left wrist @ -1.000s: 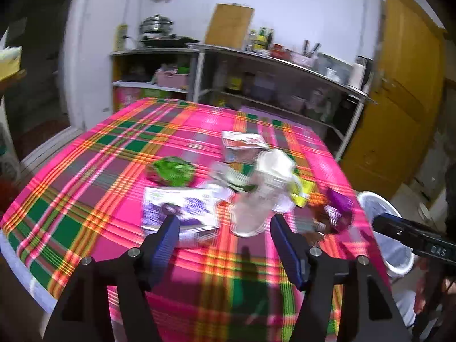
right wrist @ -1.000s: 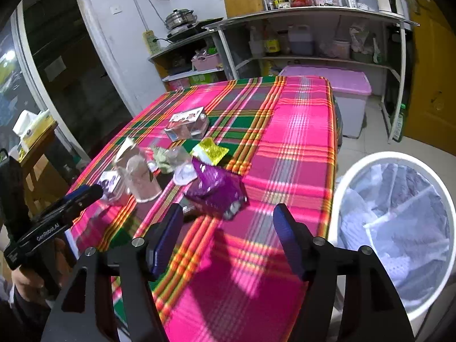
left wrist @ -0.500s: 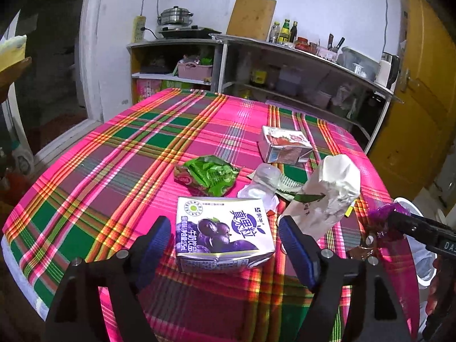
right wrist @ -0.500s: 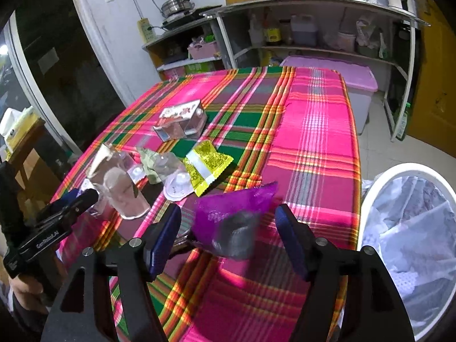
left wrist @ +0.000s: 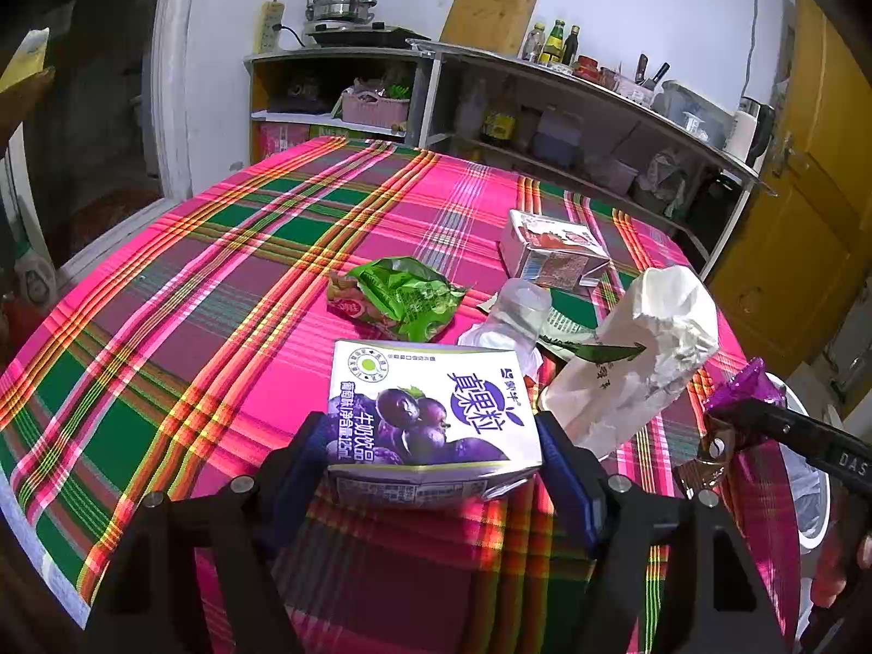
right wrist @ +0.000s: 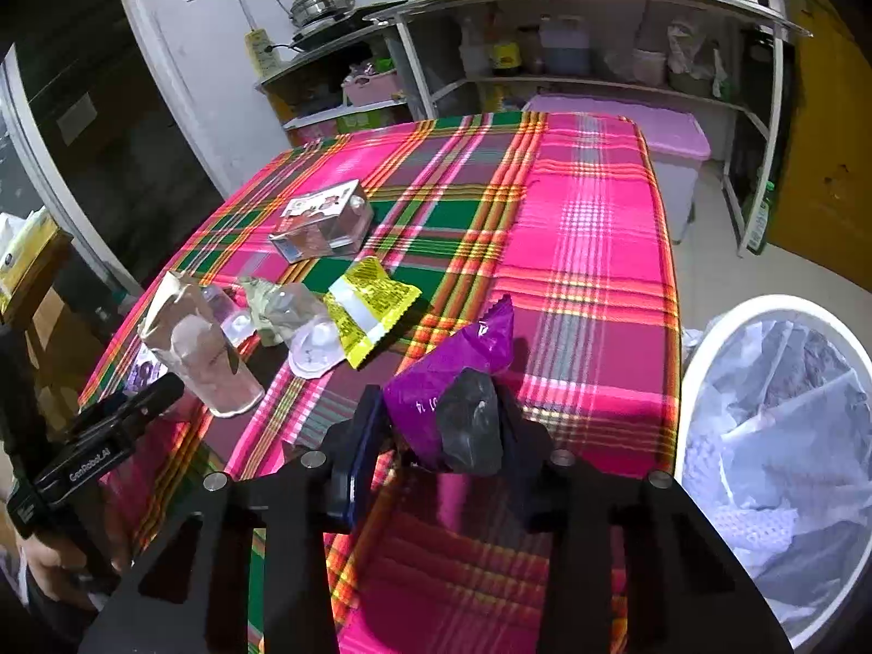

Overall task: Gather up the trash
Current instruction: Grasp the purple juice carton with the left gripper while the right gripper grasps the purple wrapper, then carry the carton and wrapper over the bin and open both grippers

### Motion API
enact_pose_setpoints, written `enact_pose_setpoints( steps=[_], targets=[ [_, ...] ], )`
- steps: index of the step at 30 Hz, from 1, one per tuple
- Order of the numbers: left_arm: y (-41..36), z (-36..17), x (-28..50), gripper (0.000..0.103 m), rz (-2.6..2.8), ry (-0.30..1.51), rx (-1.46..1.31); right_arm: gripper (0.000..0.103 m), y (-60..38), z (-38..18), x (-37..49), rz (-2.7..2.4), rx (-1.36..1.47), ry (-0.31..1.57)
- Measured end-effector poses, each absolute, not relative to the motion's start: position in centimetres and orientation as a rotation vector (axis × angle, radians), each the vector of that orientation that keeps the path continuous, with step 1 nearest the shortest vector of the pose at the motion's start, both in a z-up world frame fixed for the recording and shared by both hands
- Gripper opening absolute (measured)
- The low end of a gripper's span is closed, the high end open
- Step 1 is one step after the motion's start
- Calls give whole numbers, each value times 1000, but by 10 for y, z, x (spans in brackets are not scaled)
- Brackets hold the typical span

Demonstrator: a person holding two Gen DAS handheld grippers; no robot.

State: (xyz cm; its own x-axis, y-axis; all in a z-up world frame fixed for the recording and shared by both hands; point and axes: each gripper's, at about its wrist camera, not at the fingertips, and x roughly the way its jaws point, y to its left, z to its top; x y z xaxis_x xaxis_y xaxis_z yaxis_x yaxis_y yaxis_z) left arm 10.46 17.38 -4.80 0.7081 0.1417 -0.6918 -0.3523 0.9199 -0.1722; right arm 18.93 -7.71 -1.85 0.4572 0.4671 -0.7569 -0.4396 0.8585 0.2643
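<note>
My left gripper (left wrist: 433,468) is shut on a purple-and-white drink carton (left wrist: 430,414) at the near side of the plaid-covered table (left wrist: 218,272). My right gripper (right wrist: 444,430) is shut on a purple snack wrapper (right wrist: 458,365) and holds it above the table's right part; it also shows in the left wrist view (left wrist: 741,392). On the table lie a green wrapper (left wrist: 403,297), a white paper bag (left wrist: 637,365), a clear plastic cup (left wrist: 518,310), a second carton (left wrist: 556,256) and a yellow wrapper (right wrist: 370,305).
A white bin with a plastic liner (right wrist: 779,436) stands on the floor right of the table. Metal shelves with bottles and boxes (right wrist: 572,49) line the far wall. A yellow door (left wrist: 806,207) is at the right. A lilac storage box (right wrist: 665,147) sits beyond the table.
My left gripper moved forward and closed on the purple carton. My right gripper closed on the purple wrapper and lifted it off the table.
</note>
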Motion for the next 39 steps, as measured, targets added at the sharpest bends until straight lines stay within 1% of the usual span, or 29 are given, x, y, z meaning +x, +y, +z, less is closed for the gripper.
enact_pose_setpoints(
  steps=[3,7,18,39],
  targets=[
    [173,-47,102,74,276,729,-304,36,-80,-16,185,560,31,929],
    [169,-40,95,74,268,705,-300,34,-84,-11,179,560,29,914],
    [144,-8,69,74,220,640,-282,33,-107,7,153,551,44,867],
    [49,31,51,74,10,594,-192,33,-166,42,96,507,81,763]
  ],
)
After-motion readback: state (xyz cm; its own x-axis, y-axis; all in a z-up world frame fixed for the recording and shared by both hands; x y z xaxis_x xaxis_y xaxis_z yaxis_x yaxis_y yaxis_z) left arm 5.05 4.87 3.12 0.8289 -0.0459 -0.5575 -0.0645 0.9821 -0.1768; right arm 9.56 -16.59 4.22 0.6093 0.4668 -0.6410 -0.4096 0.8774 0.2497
